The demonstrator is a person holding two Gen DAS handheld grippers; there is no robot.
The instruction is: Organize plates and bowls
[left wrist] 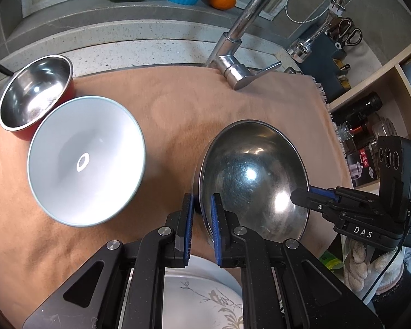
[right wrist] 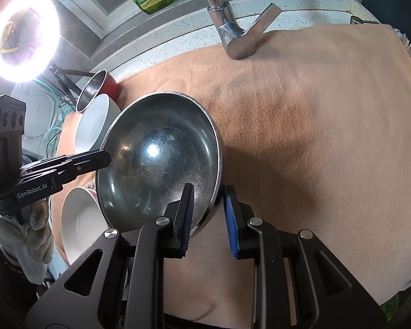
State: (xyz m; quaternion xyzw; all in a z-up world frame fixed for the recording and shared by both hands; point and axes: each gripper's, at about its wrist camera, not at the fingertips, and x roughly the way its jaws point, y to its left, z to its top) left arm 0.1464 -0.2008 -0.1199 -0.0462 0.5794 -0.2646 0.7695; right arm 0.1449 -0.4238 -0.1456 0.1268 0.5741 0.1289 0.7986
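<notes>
1. Near the bench's left edge sit your red-sided steel bowl (left wrist: 35, 93) and, touching it, the white bowl (left wrist: 86, 160).
2. Your left gripper (left wrist: 201, 227) jaws pinch the large steel bowl (left wrist: 253, 178) at its left rim.
3. Your right gripper (right wrist: 208, 219) jaws straddle the opposite rim, parted, on the tan towel (left wrist: 178, 104).
</notes>
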